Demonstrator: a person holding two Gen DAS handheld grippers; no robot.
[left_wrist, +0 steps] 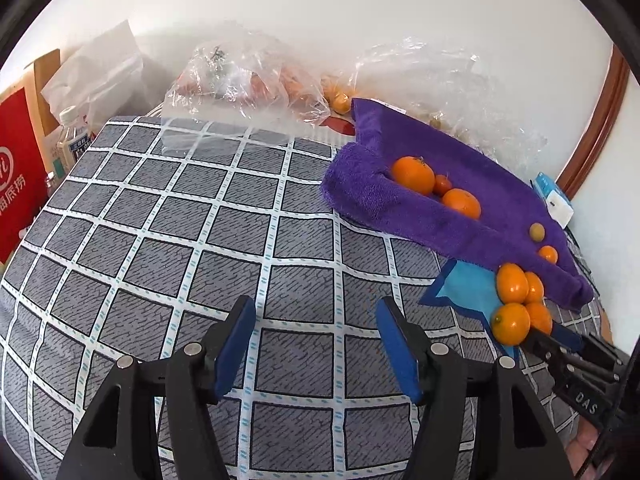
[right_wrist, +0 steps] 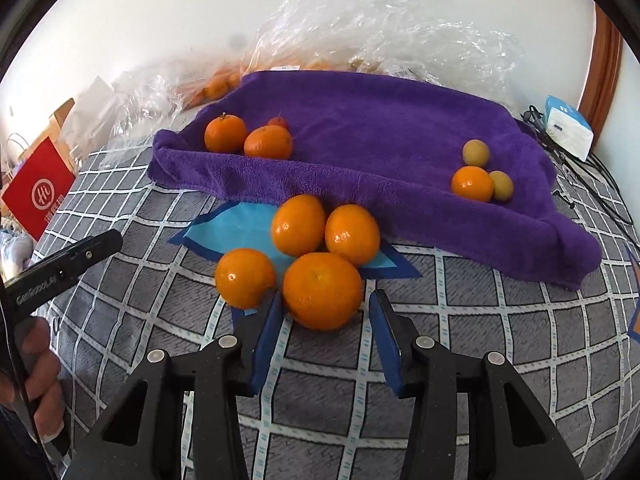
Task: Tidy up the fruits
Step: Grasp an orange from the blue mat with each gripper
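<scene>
Several oranges (right_wrist: 298, 224) are bunched on a light blue mat (right_wrist: 236, 228) at the front edge of a purple towel (right_wrist: 360, 140). My right gripper (right_wrist: 325, 303) is open, its blue pads on either side of the nearest orange (right_wrist: 322, 290), with a slim gap showing on the right. On the towel's left lie two oranges (right_wrist: 226, 132) and a small red fruit (right_wrist: 278, 122). On its right lie one orange (right_wrist: 472, 183) and two small yellow-green fruits (right_wrist: 476, 153). My left gripper (left_wrist: 315, 304) is open and empty over the checked cloth (left_wrist: 160, 220), left of the orange pile (left_wrist: 512, 300).
Crinkled clear plastic bags (left_wrist: 248, 76) holding more fruit line the wall behind the towel. A red paper bag (left_wrist: 16, 184) and a bottle (left_wrist: 72, 136) stand at the far left. A white and blue box (right_wrist: 568, 128) and cables (right_wrist: 580, 168) lie at the right.
</scene>
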